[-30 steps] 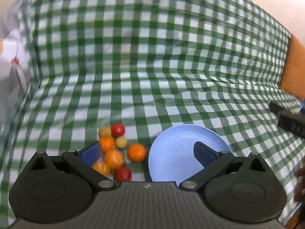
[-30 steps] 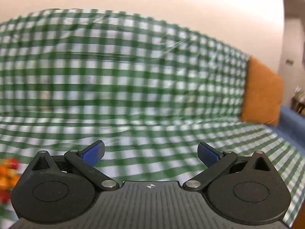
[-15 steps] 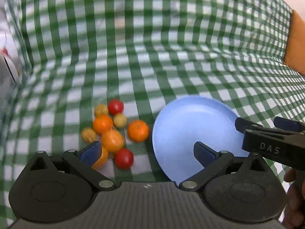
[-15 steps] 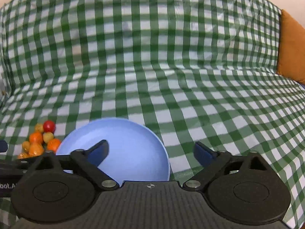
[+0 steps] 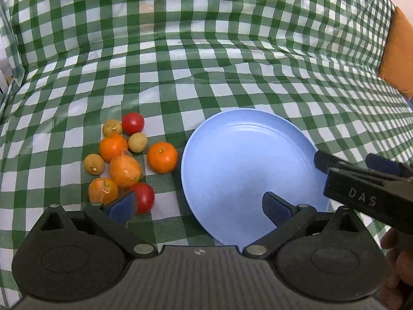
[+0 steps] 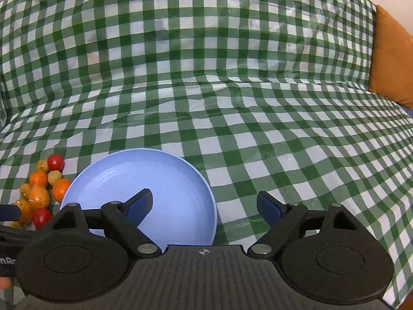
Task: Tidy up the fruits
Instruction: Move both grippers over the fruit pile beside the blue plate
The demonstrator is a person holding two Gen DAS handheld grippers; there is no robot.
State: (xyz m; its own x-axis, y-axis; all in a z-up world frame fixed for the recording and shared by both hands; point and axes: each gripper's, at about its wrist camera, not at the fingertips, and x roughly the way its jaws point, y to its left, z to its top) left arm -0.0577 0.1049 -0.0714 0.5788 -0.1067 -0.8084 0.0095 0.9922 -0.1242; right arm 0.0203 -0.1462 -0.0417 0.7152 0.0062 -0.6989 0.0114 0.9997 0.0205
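Note:
A pile of fruit (image 5: 125, 167) lies on the checked cloth: oranges (image 5: 162, 157), two red tomatoes (image 5: 133, 123) and small yellow-brown fruits (image 5: 137, 142). Just right of it sits an empty blue plate (image 5: 245, 160). My left gripper (image 5: 198, 206) is open above the gap between pile and plate, its left fingertip (image 5: 122, 206) beside the near tomato (image 5: 145, 196). My right gripper (image 6: 206, 204) is open with its jaws closing. It hovers at the plate's (image 6: 155, 175) right rim and presses on nothing. It also shows as the right gripper (image 5: 346, 160) in the left wrist view.
A green-and-white checked cloth (image 6: 232, 90) covers the seat and rises up the backrest behind. An orange cushion (image 6: 392, 56) leans at the far right. A person's hand (image 5: 397, 271) holds the right gripper at the lower right of the left wrist view.
Both grippers have come down toward the cloth, so fruit and plate look larger. The right gripper tilted down from the backrest to the plate, entered the left view, and its jaws narrowed.

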